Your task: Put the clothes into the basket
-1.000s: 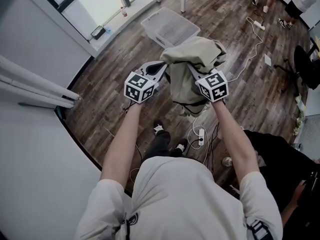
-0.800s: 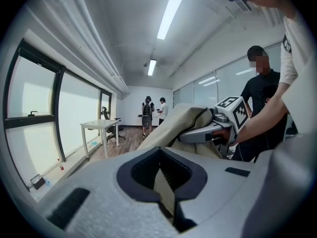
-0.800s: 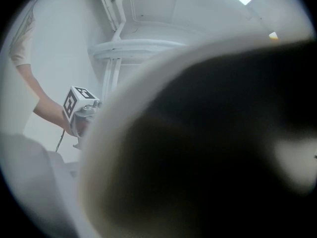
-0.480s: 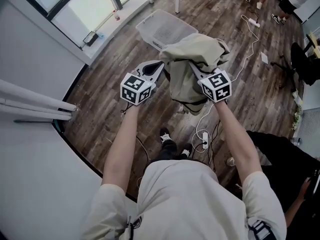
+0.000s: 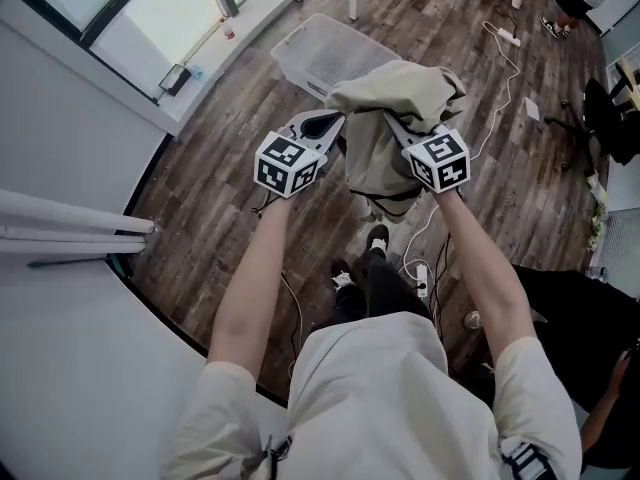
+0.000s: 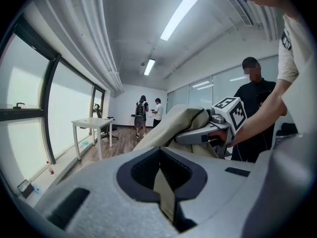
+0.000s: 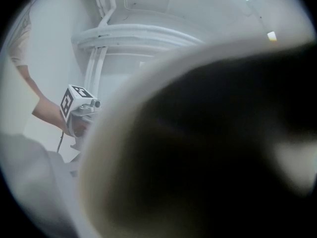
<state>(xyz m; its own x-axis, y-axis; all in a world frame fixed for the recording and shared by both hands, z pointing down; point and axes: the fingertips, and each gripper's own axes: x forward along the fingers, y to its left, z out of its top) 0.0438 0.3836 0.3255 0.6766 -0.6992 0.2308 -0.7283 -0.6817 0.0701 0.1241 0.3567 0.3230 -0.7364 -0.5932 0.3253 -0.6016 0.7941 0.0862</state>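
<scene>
Only the head view takes in the wood floor and the basket. The basket stands on the floor by the window, ahead of the person and just beyond the cloth. The cloth is a khaki bundle held up in the air between the two grippers, near the basket but not in it.

The left gripper view looks level into the room. It shows a white table by the glass and two people standing far off, none of which the head view catches. The right gripper view is almost wholly covered by dark, blurred cloth pressed against the lens. Only the left gripper shows, at its edge.

The left gripper has its jaws closed on a thin fold of the cloth, which stands pinched between them. From above, that gripper meets the bundle's left edge. The right gripper is buried under the bundle, which drapes over its jaws. No view shows whether they are clamped or apart, though the cloth rests on them.

Both arms reach forward, nearly straight and roughly parallel, with the grippers level with each other and the bundle bridging them.
</scene>
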